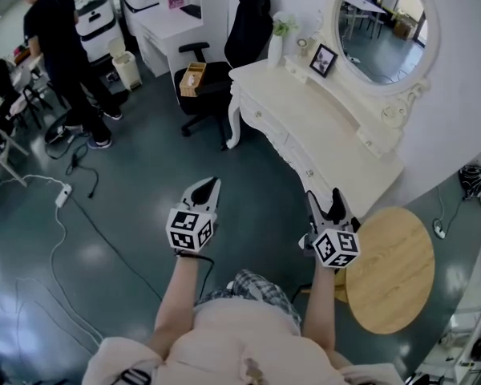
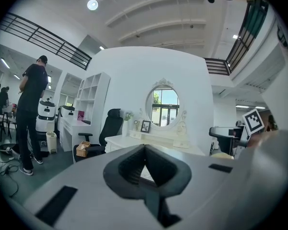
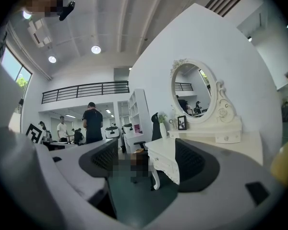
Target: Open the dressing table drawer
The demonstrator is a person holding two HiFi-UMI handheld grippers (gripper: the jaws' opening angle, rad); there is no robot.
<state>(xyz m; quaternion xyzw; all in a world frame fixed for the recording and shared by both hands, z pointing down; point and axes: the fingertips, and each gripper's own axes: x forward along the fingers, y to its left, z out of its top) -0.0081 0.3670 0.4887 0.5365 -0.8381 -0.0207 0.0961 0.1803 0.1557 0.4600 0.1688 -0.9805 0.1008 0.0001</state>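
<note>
The white dressing table [image 1: 329, 127] stands against the wall under its oval mirror [image 1: 385, 22], and its drawer fronts [image 1: 287, 141] look closed. Both grippers hover over the floor in front of it, apart from it. My left gripper [image 1: 211, 185] is shut, its tips meeting with nothing between them [image 2: 145, 150]. My right gripper [image 1: 323, 197] stands open and empty, nearer the table's right end. The right gripper view looks past its spread pads [image 3: 146, 166] at the table's carved front [image 3: 164, 163]. In the left gripper view the table [image 2: 134, 140] lies straight ahead.
A black office chair [image 1: 224, 62] stands at the table's left end. A round wooden stool [image 1: 393, 267] sits just right of my right arm. A photo frame [image 1: 323, 59] and a vase [image 1: 276, 46] rest on the tabletop. A person in black [image 1: 64, 46] stands far left; cables [image 1: 64, 195] cross the floor.
</note>
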